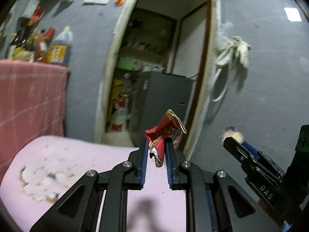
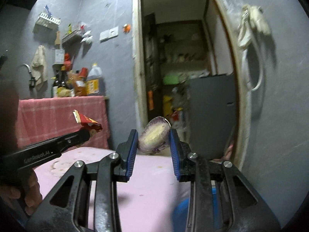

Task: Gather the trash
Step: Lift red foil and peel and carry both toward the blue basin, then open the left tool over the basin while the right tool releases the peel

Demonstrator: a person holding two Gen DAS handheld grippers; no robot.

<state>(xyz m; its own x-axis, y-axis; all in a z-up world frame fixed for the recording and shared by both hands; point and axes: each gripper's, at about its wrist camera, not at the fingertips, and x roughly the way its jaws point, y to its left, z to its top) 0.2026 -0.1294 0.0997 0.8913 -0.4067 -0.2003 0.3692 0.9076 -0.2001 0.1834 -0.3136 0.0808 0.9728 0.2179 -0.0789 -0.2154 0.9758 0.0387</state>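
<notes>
A crumpled red wrapper (image 1: 162, 137) sticks up between the blue pads of my left gripper (image 1: 156, 145), which is shut on it above the pink tabletop (image 1: 77, 154). In the right wrist view the same red wrapper (image 2: 87, 123) shows at the tip of the left gripper (image 2: 85, 135), held by a hand at the left edge. My right gripper (image 2: 154, 138) is shut on a purple and pale half onion peel (image 2: 154, 137). From the left wrist view, that right gripper (image 1: 229, 140) carries the peel (image 1: 232, 134) at the right.
A pink table (image 2: 150, 174) lies below both grippers. A red checked cloth (image 2: 58, 116) covers a counter with bottles (image 2: 85, 83) at the left. An open doorway (image 2: 179, 67) ahead leads to a cluttered room. A white cable bundle (image 2: 253, 25) hangs on the grey wall. Something blue (image 2: 181, 208) sits below the table edge.
</notes>
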